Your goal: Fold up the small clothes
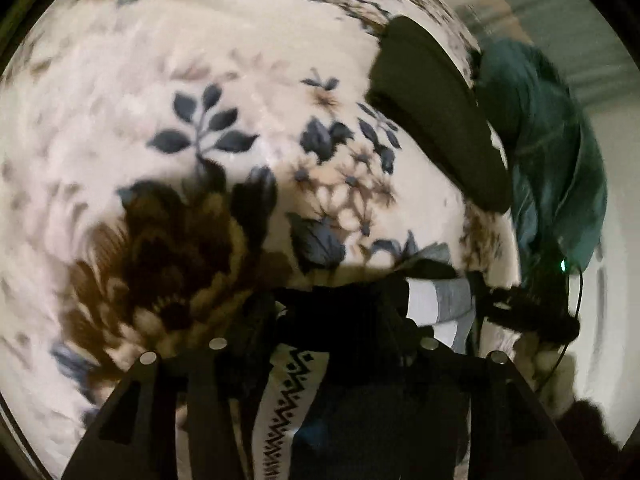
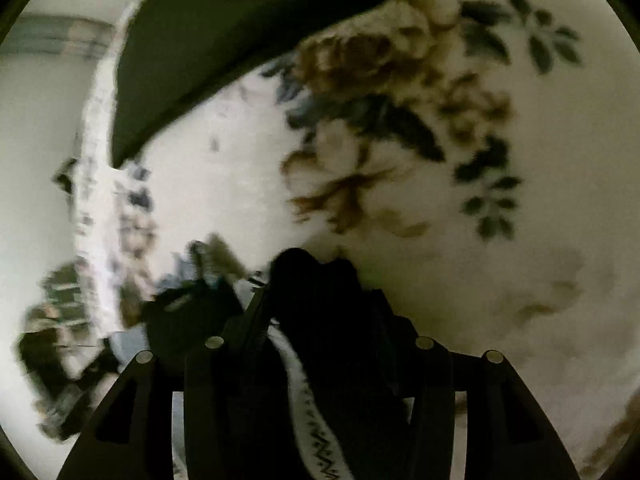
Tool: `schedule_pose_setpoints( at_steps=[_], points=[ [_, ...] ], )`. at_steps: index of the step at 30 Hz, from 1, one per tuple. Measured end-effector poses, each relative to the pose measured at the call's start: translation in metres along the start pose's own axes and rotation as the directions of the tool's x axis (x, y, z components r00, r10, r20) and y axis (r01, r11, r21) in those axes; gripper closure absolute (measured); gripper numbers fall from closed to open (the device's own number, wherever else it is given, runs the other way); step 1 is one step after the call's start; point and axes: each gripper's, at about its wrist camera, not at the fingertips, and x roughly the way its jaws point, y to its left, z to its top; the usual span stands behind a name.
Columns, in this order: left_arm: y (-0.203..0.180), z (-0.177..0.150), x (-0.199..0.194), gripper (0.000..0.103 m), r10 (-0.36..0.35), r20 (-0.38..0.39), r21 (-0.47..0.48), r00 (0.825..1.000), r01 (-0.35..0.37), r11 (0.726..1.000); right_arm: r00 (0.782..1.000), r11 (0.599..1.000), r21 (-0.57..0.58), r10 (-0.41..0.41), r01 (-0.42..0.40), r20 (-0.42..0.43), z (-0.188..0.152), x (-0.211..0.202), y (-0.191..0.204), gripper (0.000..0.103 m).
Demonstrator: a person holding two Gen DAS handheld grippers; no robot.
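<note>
garment: dark garment (image 1: 344, 312) with white zigzag-patterned band (image 1: 288, 396), above floral bedspread (image 1: 248, 92) | left gripper (image 1: 320, 344): clamped on it | right gripper (image 2: 320, 344): likewise clamped | handling: soft, light, limp; hold at edges

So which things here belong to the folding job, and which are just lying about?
In the job:
- black garment with white zigzag band
- left tool
- right tool
- floral bedspread underneath

Lying about:
- dark flat cushion
- teal cloth
- grey-and-white striped piece
</note>
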Motion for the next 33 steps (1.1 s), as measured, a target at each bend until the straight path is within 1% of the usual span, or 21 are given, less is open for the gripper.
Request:
schedule_pose_setpoints(
  at_steps=[1,2,3,6,9,13,14,15,17,18,20,21,22,23,24,26,28,30,31,32,33],
  points=[
    [0.0,0.0,-0.001,0.082,0.004,0.017,-0.006,1.0,-0.003,1.0,0.999,1.0,-0.018,0.01,-0.009,0.038,-0.002,-0.008,0.004,0.083],
    [-0.001,-0.001,-0.003,0.091,0.009,0.032,-0.005,0.999,-0.009,1.0,0.998,1.0,-0.028,0.012,-0.01,0.063,-0.004,-0.013,0.007,0.084],
    [-0.004,-0.002,-0.006,0.092,0.021,0.052,0.0,0.998,-0.022,1.0,0.996,0.999,-0.04,0.013,-0.009,0.091,-0.005,-0.02,0.011,0.087],
    [-0.011,-0.003,-0.017,0.094,0.054,0.108,0.012,0.993,-0.056,0.998,0.986,0.999,-0.05,0.017,-0.009,0.165,-0.004,-0.042,0.023,0.088],
    [-0.004,0.004,-0.013,0.094,0.077,0.113,-0.012,0.991,-0.076,0.997,0.978,0.997,-0.077,0.014,0.002,0.208,0.006,-0.052,0.04,0.089],
    [0.014,0.021,0.005,0.096,0.1,0.085,-0.064,0.991,-0.095,0.993,0.981,0.992,-0.11,-0.038,0.06,0.189,0.028,-0.033,0.055,0.089],
    [0.02,0.025,0.01,0.096,0.12,0.077,-0.075,0.99,-0.114,0.991,0.982,0.989,-0.115,-0.077,0.097,0.173,0.035,-0.022,0.055,0.089],
    [0.026,0.028,0.015,0.098,0.118,0.064,-0.09,0.991,-0.112,0.99,0.983,0.986,-0.117,-0.103,0.121,0.15,0.039,-0.012,0.054,0.089],
    [0.033,0.03,0.022,0.098,0.075,0.008,-0.111,0.997,-0.074,0.991,0.991,0.982,-0.135,-0.126,0.132,0.054,0.043,0.01,0.049,0.089],
    [0.036,0.029,0.02,0.096,0.048,-0.006,-0.119,0.999,-0.048,0.992,0.992,0.982,-0.137,-0.125,0.128,0.032,0.043,0.013,0.047,0.087],
    [0.038,0.024,0.01,0.087,0.019,-0.02,-0.122,1.0,-0.021,0.992,0.995,0.987,-0.124,-0.097,0.099,0.022,0.04,0.004,0.043,0.074],
    [0.039,0.019,0.003,0.065,0.01,-0.026,-0.13,1.0,-0.013,0.991,0.997,0.991,-0.107,-0.074,0.076,0.017,0.036,-0.006,0.038,0.058],
    [0.041,0.014,-0.002,0.036,-0.003,-0.025,-0.136,1.0,0.0,0.991,0.999,0.995,-0.084,-0.042,0.044,0.026,0.03,-0.018,0.03,0.044],
    [0.044,0.003,-0.011,0.028,-0.039,-0.013,-0.148,0.999,0.037,0.988,0.999,0.997,-0.07,-0.012,0.015,0.031,0.022,-0.027,0.022,0.039],
    [0.048,-0.007,-0.017,0.027,-0.066,-0.006,-0.17,0.998,0.064,0.983,1.0,0.998,-0.055,0.005,-0.004,0.022,0.014,-0.034,0.013,0.032],
    [0.057,-0.031,-0.022,0.027,-0.131,-0.021,-0.222,0.991,0.123,0.967,0.999,0.999,-0.013,0.038,-0.038,-0.014,-0.003,-0.041,-0.007,0.031],
    [0.063,-0.054,-0.015,0.027,-0.202,-0.051,-0.259,0.978,0.182,0.948,0.99,0.993,0.038,0.112,-0.109,-0.08,-0.024,-0.035,-0.027,0.028],
    [0.067,-0.072,-0.001,0.027,-0.231,-0.08,-0.278,0.97,0.201,0.939,0.974,0.986,0.057,0.162,-0.155,-0.159,-0.039,-0.014,-0.041,0.028],
    [0.066,-0.076,0.006,0.027,-0.253,-0.083,-0.282,0.964,0.221,0.934,0.958,0.979,0.064,0.203,-0.193,-0.203,-0.044,0.001,-0.046,0.028],
    [0.064,-0.079,0.012,0.025,-0.273,-0.079,-0.281,0.959,0.241,0.929,0.945,0.972,0.07,0.234,-0.224,-0.228,-0.048,0.013,-0.048,0.028],
    [0.062,-0.078,0.016,0.02,-0.281,-0.068,-0.277,0.957,0.252,0.927,0.934,0.965,0.068,0.263,-0.254,-0.242,-0.049,0.021,-0.049,0.025]
  ],
)
